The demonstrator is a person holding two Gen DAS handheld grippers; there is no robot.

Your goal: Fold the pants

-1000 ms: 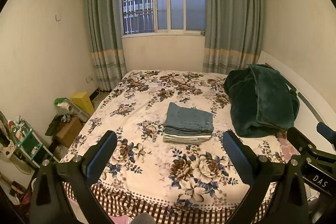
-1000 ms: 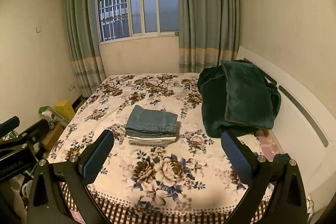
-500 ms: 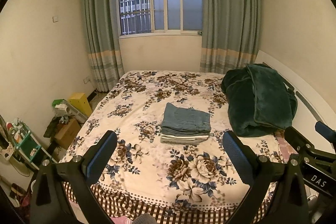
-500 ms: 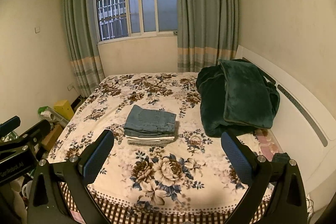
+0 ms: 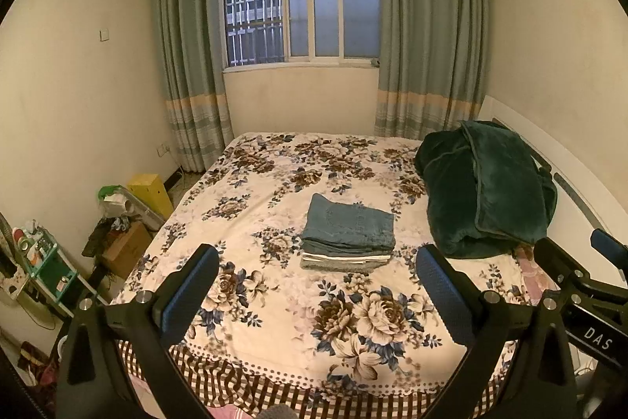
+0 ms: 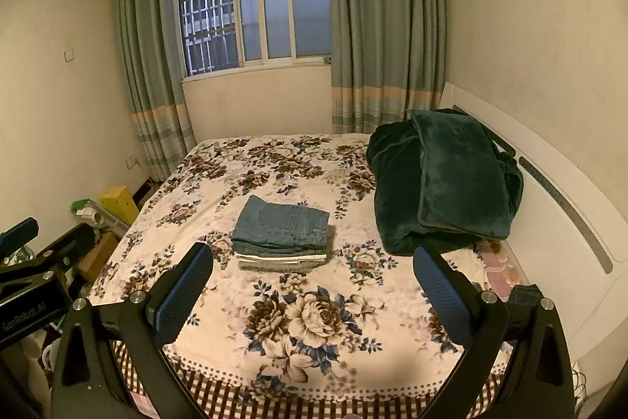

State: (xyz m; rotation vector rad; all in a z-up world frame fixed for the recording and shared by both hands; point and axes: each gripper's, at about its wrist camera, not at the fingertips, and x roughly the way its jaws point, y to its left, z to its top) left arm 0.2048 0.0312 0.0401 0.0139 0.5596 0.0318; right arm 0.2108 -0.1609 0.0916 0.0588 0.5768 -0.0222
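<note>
Lately | both views are drawn back from the bed (image 5: 274,301) | left claw (image 5: 314,295) and right claw (image 6: 312,291) are held apart, empty | folded pants (image 6: 282,224) lie stacked mid-bed, well apart | folding is judged complete.

The near edge of the bed (image 5: 314,372) is cut off by the frame and partly hidden behind the gripper arms. Garments under the folded jeans (image 6: 282,222) cannot be identified. The dark cloth (image 6: 526,293) at the headboard side is half hidden
</note>
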